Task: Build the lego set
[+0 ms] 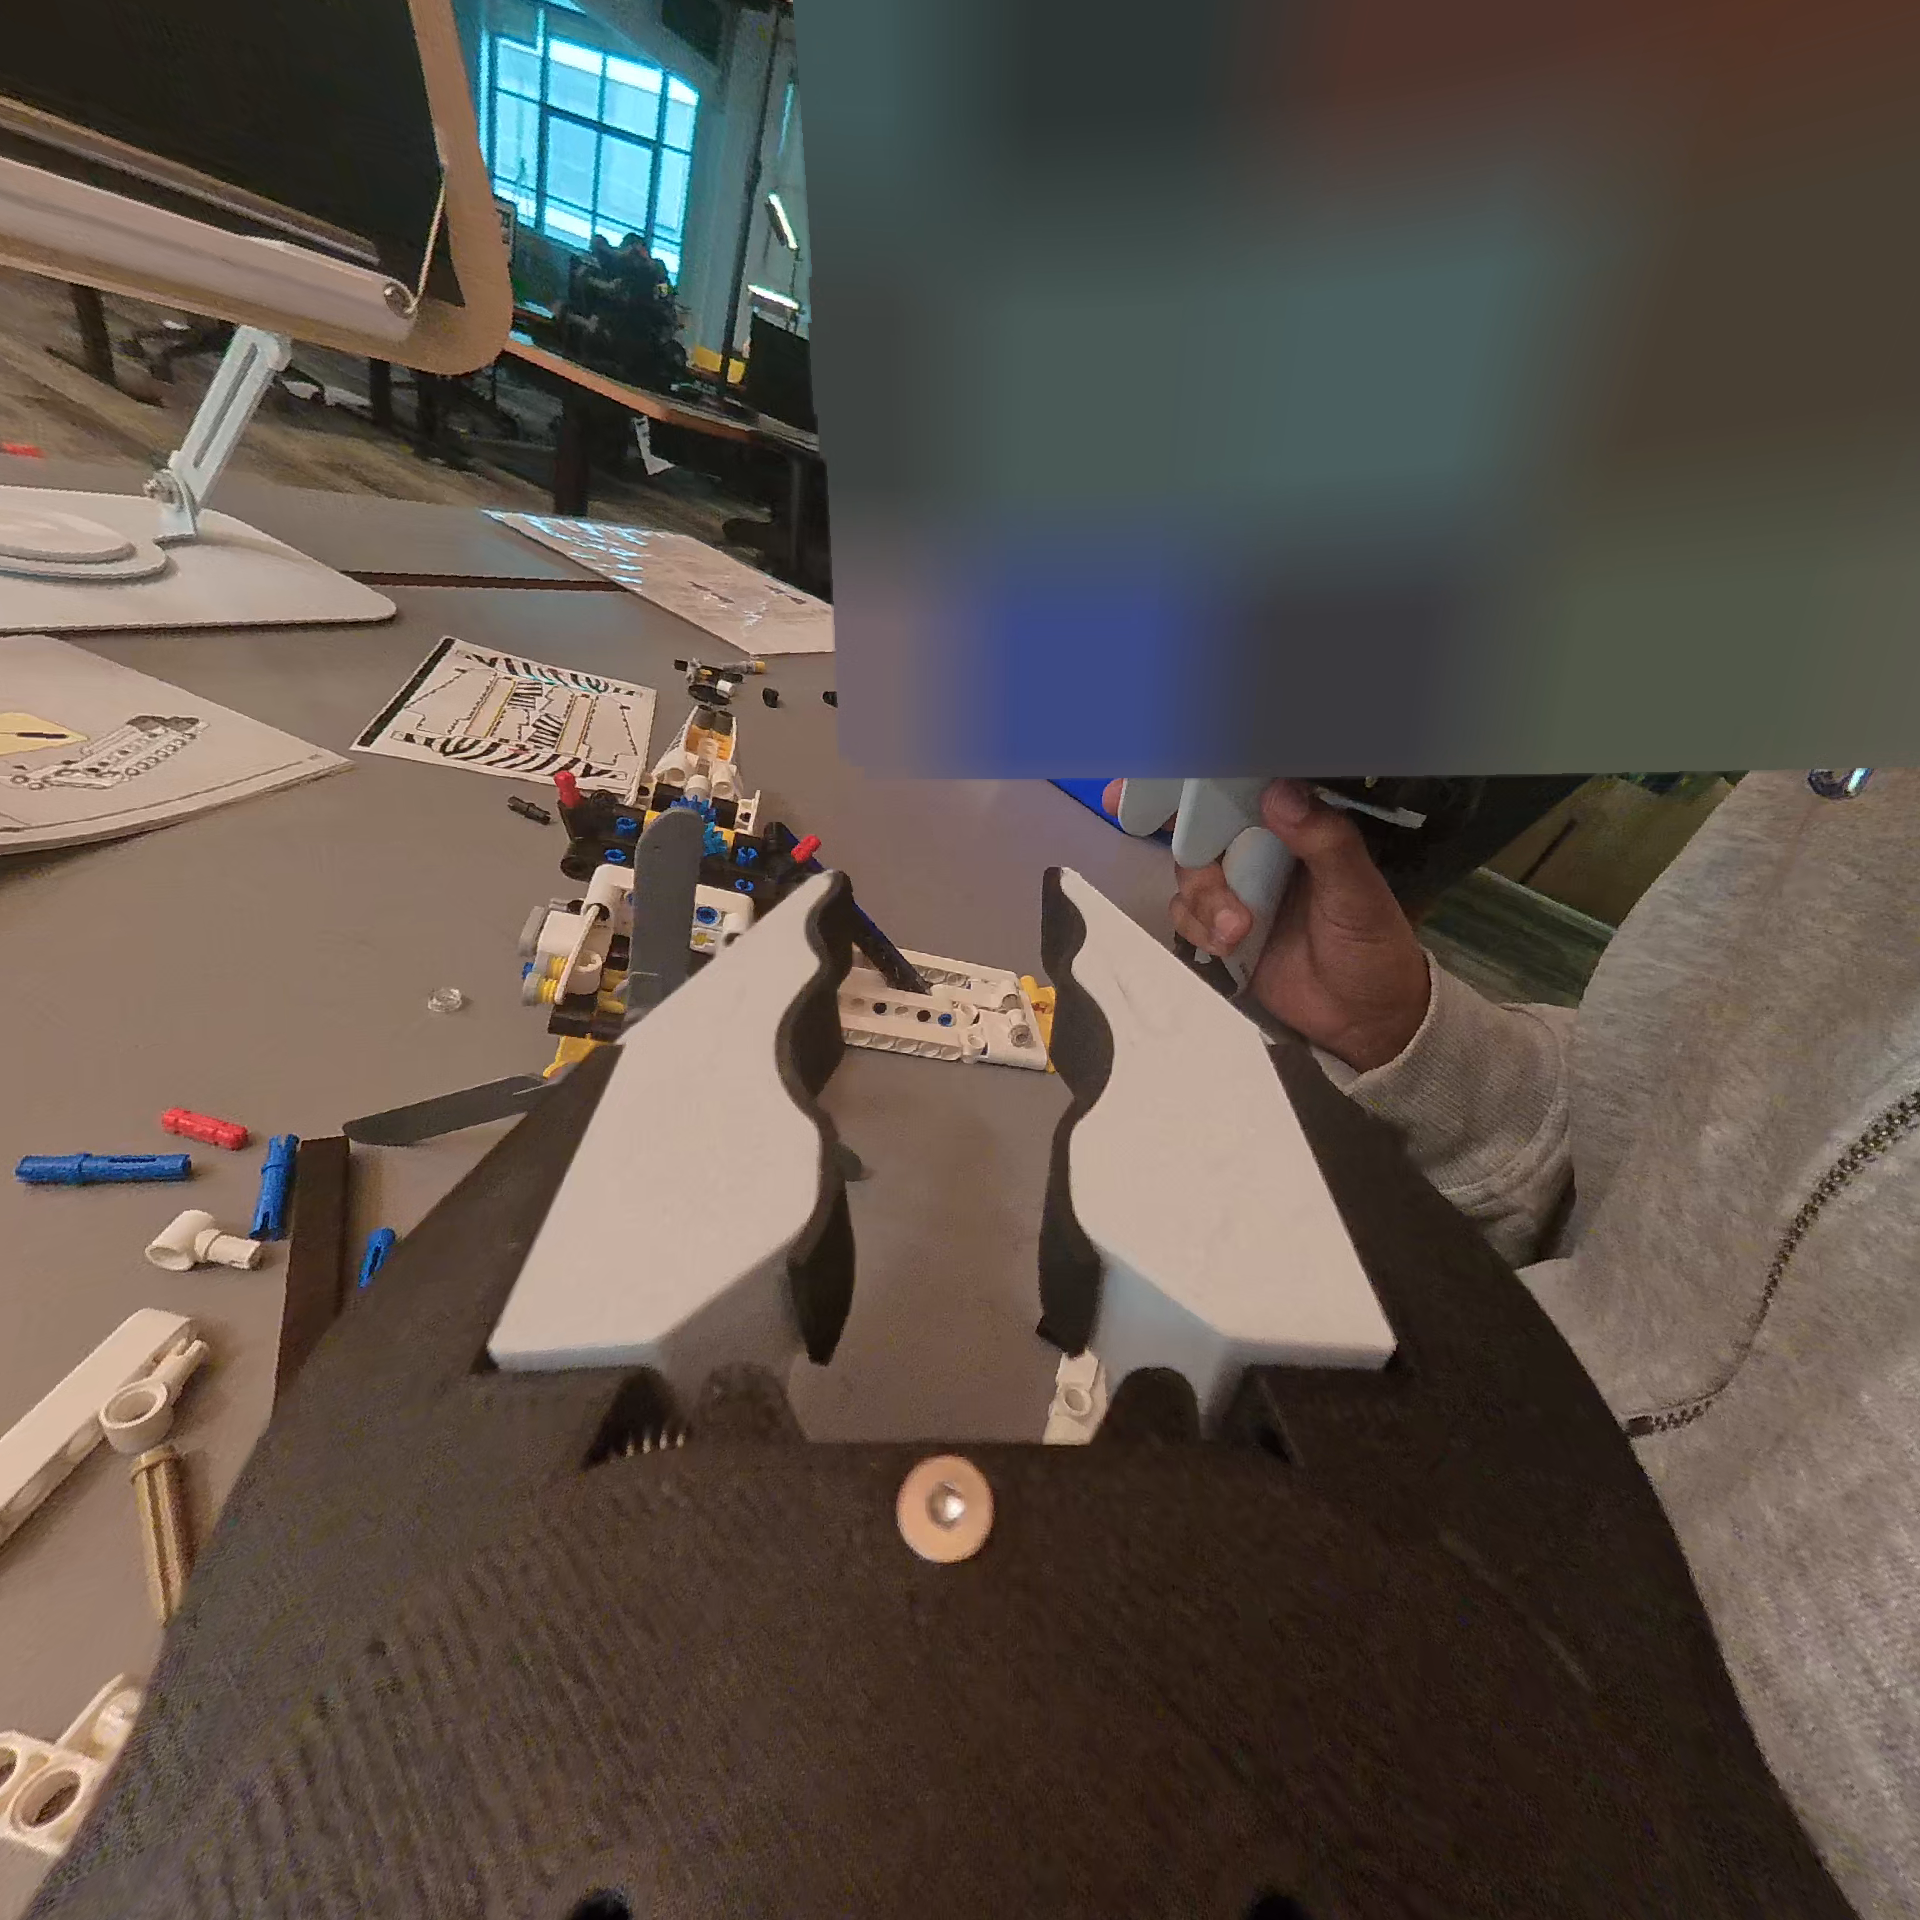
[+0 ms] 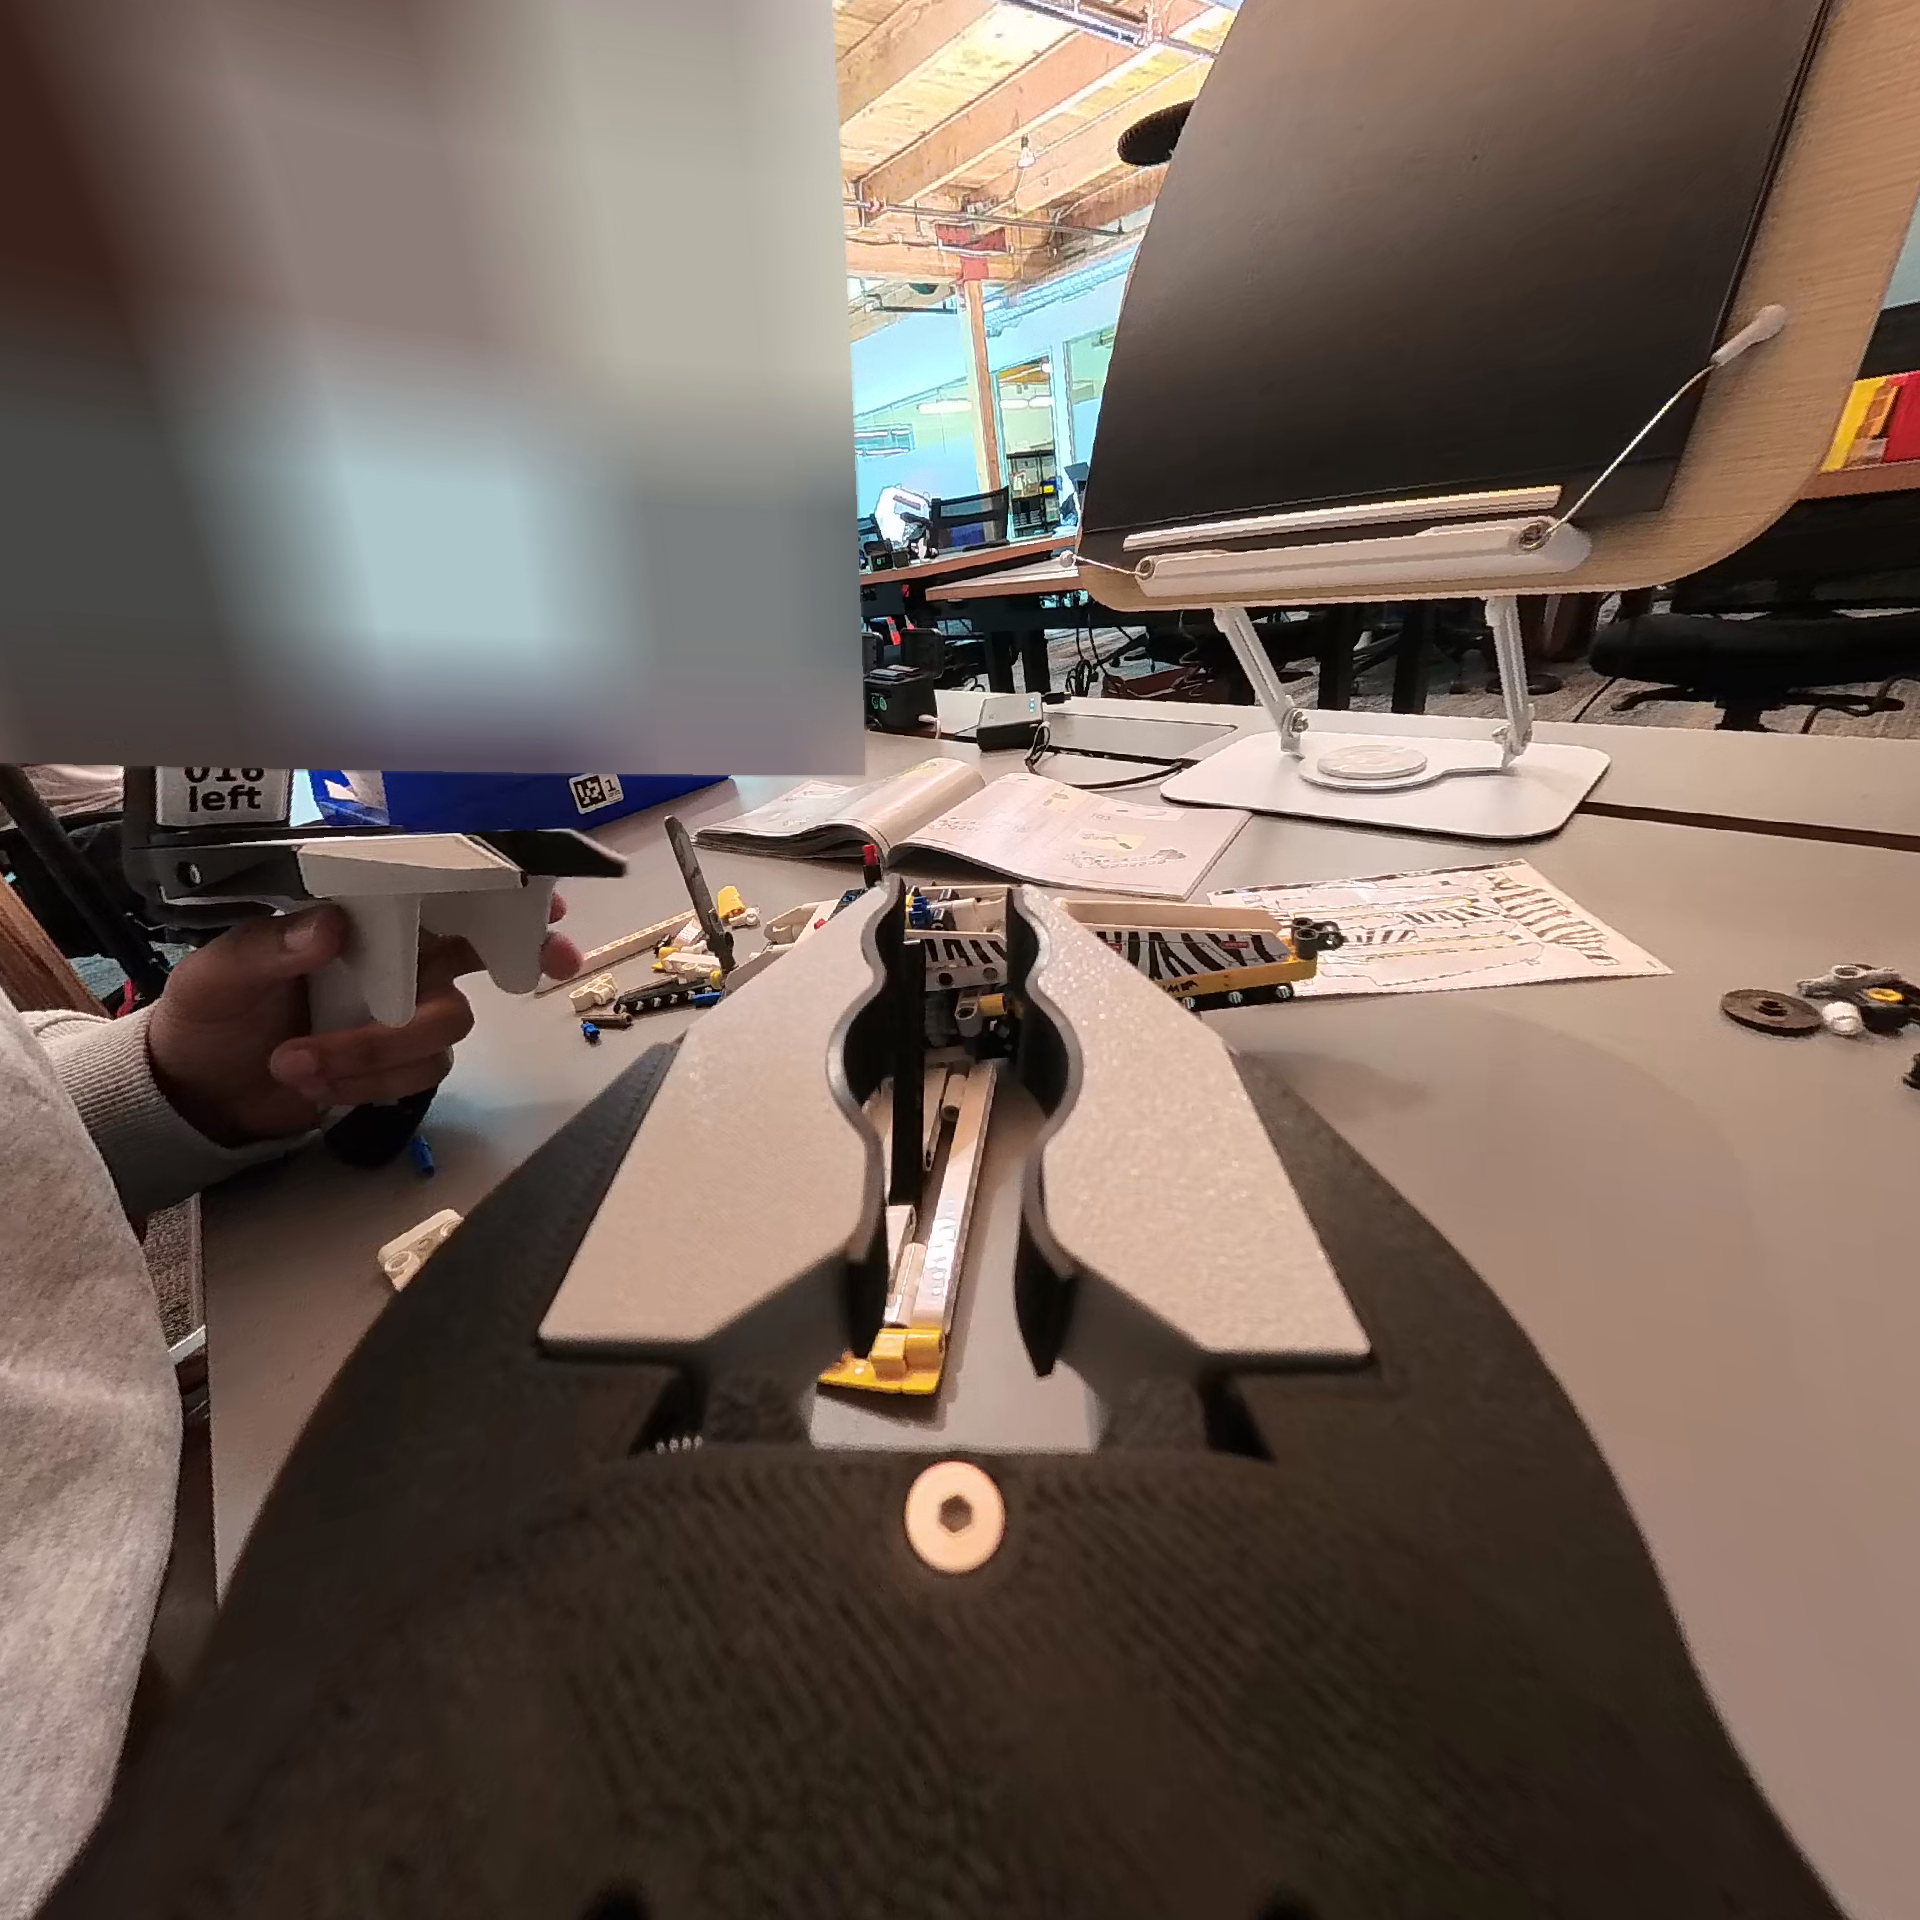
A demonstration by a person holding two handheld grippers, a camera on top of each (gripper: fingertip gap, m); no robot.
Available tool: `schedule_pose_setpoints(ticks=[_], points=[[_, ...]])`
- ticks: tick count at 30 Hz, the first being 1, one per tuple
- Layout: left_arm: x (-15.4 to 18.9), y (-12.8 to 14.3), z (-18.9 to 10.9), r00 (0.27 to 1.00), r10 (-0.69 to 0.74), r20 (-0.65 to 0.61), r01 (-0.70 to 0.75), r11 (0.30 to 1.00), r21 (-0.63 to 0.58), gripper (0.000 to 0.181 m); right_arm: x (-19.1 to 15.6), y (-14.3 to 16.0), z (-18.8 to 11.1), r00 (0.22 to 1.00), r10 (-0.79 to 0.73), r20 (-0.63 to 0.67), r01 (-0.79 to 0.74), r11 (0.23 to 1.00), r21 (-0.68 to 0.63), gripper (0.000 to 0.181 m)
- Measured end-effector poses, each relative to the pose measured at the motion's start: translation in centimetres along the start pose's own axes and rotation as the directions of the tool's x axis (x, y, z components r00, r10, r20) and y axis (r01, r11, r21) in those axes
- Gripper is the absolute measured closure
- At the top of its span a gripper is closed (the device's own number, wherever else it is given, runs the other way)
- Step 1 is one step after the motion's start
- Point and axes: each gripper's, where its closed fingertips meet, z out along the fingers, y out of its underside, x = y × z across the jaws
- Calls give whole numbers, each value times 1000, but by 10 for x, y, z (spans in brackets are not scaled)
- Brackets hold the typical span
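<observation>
A partly built lego model [image 1: 665,883] in black, white, yellow and blue stands on the grey table [image 1: 343,935], with a grey blade [image 1: 665,914] on it. Beside it lies a white panel assembly [image 1: 945,1008] with a black beam [image 1: 888,956] leaning up from it. My left gripper [image 1: 945,894] is open and empty, just short of the panel. My right gripper [image 2: 958,899] is narrowly open and straddles the white assembly [image 2: 961,1174], its yellow hinge [image 2: 894,1361] and the black beam [image 2: 904,1070]. The beam stands close to the left pad.
Loose pins and beams lie at the left: a red pin [image 1: 205,1127], a blue pin [image 1: 104,1167], a white connector [image 1: 203,1242]. An instruction booklet [image 2: 987,831], a sticker sheet [image 2: 1455,935] and a stand's base [image 2: 1403,769] lie behind. Small black parts [image 2: 1839,1003] sit at the right. My right fingertips sit around 15 cm from my left ones. To the grey blade [image 1: 665,914]: left tips about 4 cm, right tips about 15 cm.
</observation>
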Motion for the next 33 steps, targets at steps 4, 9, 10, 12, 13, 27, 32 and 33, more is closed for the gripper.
schedule_pose_setpoints(ticks=[4, 9, 10, 12, 13, 27, 32, 33], points=[[9, 1, -1, 998, 16, -53, -16, 1000, -3, 164, 0, 0, 0, 1000, -1, 0, 1, 1000, 2, 165], [19, -1, -3, 994, 71, -86, -69, 997, 16, 181, -1, -1, 0, 1000, -4, 2, 4, 1000, 7, 165], [20, -1, -4, 993, 77, -90, -76, 997, 18, 181, -1, -1, 0, 1000, -3, 4, 3, 1000, 8, 165], [22, -1, -4, 992, 87, -96, -85, 996, 23, 181, -2, -1, 0, 1000, -5, 4, 5, 1000, 13, 165], [22, -1, -5, 991, 92, -99, -90, 996, 25, 181, -2, -2, -1, 1000, -4, 5, 4, 1000, 16, 166], [50, 0, -12, 951, 258, -170, -248, 966, 78, 181, -9, -6, -6, 1000, -7, 16, 6, 998, 57, 164], [57, 1, -14, 935, 302, -185, -290, 953, 90, 181, -13, -6, -8, 1000, -21, 18, 20, 998, 59, 165], [58, 2, -14, 932, 311, -185, -299, 950, 91, 181, -13, -6, -8, 1000, -22, 18, 21, 998, 61, 165]])
